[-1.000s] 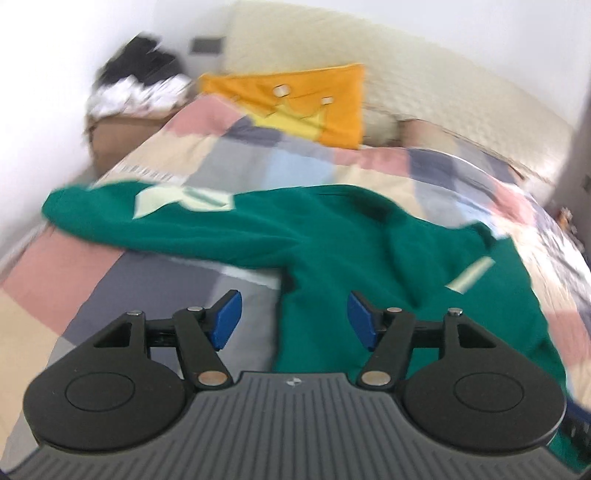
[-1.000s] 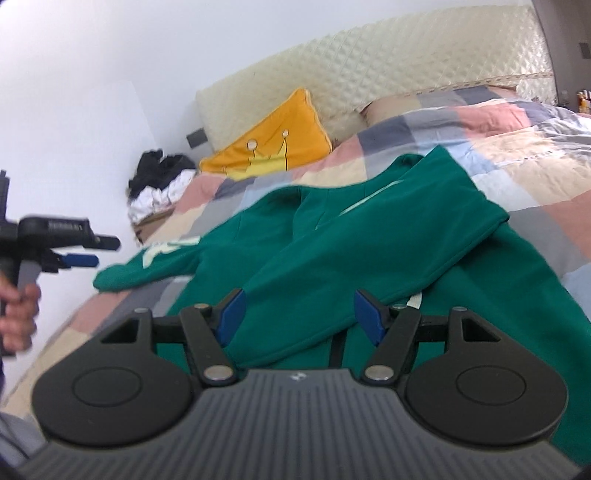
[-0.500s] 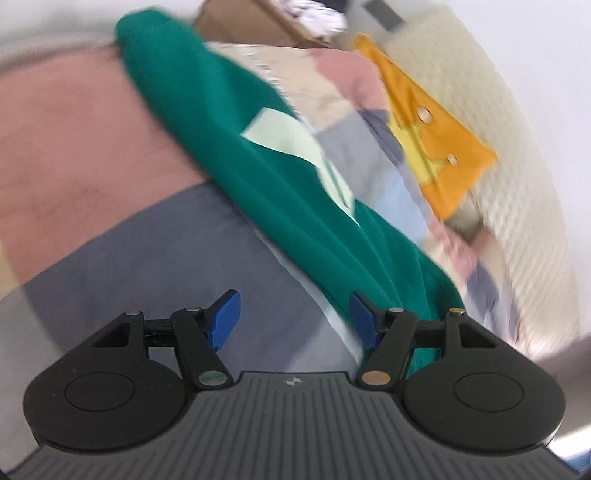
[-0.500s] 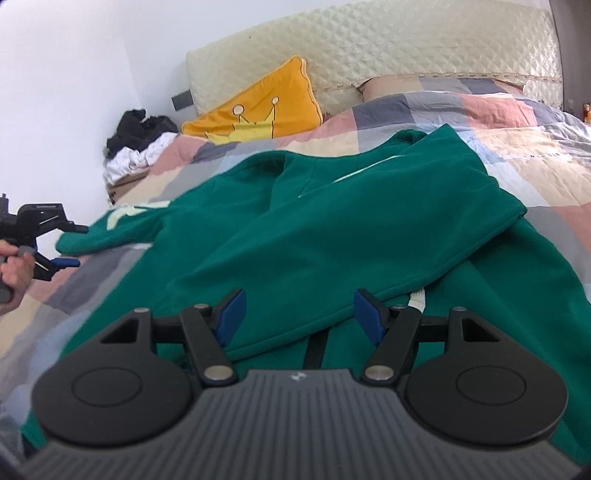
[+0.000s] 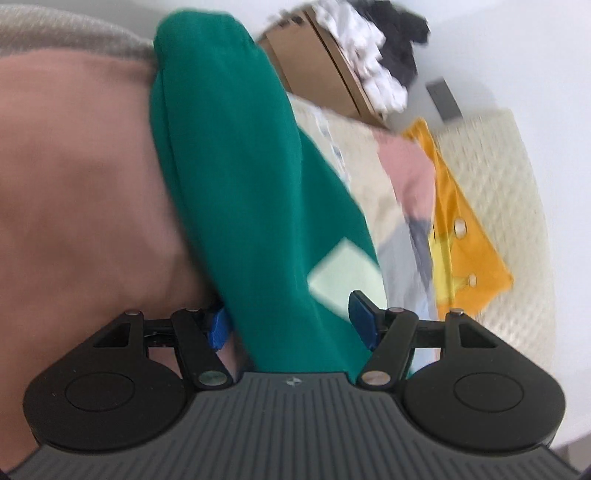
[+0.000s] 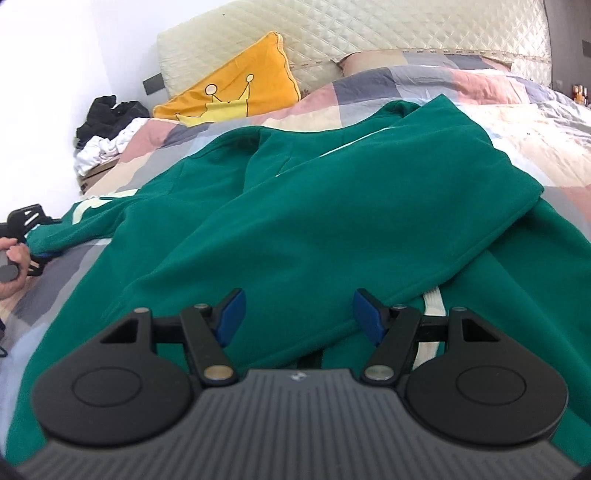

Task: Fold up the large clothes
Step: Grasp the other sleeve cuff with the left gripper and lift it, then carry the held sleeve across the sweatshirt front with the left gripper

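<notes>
A large green sweatshirt point(image 6: 332, 206) lies spread on the bed, its right sleeve folded across the body. Its left sleeve point(image 5: 236, 177), with a pale patch point(image 5: 343, 277), stretches toward the bed's left edge. My left gripper point(image 5: 290, 325) is open with the sleeve lying between its blue pads, one pad under the cloth edge; in the right wrist view it sits at the sleeve end point(image 6: 26, 229). My right gripper point(image 6: 297, 314) is open and empty, low over the sweatshirt's lower body.
The bed has a checked quilt point(image 6: 517, 122) and a cream padded headboard point(image 6: 369, 33). An orange crown cushion point(image 6: 236, 92) leans at the head. A cardboard box point(image 5: 317, 66) with a pile of black and white clothes point(image 6: 107, 129) stands left of the bed.
My left gripper swung left and down to the left sleeve and now has it between its open pads. My right gripper moved slightly lower and closer over the sweatshirt body.
</notes>
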`<act>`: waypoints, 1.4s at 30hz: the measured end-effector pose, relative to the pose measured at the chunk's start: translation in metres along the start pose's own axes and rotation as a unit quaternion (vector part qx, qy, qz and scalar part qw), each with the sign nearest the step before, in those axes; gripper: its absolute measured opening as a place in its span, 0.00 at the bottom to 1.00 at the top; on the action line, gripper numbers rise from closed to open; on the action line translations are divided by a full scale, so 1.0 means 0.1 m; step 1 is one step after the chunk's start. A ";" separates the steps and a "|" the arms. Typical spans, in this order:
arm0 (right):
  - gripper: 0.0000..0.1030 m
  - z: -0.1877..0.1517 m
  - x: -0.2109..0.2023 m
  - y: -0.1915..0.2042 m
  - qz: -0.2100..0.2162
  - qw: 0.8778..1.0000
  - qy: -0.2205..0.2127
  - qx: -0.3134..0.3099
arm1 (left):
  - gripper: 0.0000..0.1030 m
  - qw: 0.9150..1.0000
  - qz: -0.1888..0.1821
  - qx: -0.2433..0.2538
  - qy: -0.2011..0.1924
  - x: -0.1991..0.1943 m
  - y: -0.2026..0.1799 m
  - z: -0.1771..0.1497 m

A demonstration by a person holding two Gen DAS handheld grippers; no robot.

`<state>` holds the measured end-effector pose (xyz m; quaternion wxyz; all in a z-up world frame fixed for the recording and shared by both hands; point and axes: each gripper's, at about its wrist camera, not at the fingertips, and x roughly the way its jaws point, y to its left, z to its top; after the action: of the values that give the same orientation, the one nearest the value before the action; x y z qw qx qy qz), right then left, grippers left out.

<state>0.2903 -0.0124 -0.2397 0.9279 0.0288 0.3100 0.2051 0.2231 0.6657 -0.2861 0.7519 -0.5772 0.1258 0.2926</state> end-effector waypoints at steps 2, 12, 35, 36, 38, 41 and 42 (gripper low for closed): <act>0.65 0.00 0.03 0.00 -0.010 1.000 -0.014 -0.007 | 0.68 0.999 0.010 -0.011 -0.032 0.05 0.03 0.15; 0.65 0.07 0.19 -0.06 -0.036 0.999 -0.025 0.008 | 0.10 0.981 0.134 0.093 -0.109 0.22 -0.25 0.65; 0.65 0.25 -0.38 -0.27 0.004 0.993 -0.105 0.054 | 0.07 0.876 0.082 0.438 -0.183 -1.42 -3.11 -0.41; 0.65 0.26 -0.43 -0.29 0.005 0.992 -0.110 0.056 | 0.07 0.872 0.077 0.448 -0.183 -1.50 -3.20 -0.51; 0.65 0.27 -0.51 -0.33 0.002 0.991 -0.117 0.061 | 0.07 0.859 0.061 0.475 -0.182 -1.65 -3.37 -0.75; 0.65 0.29 -0.61 -0.44 -0.005 0.990 -0.122 0.074 | 0.07 0.838 0.055 0.514 -0.176 -1.84 -3.57 -1.11; 0.65 0.30 -0.65 -0.48 -0.003 0.989 -0.126 0.083 | 0.07 0.835 0.048 0.519 -0.174 -1.91 -3.63 -1.23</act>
<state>0.2780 -0.0802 -0.1879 0.9545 0.1309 0.2069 0.1705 0.3015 0.4346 0.0663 0.9356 -0.0349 0.1541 0.3157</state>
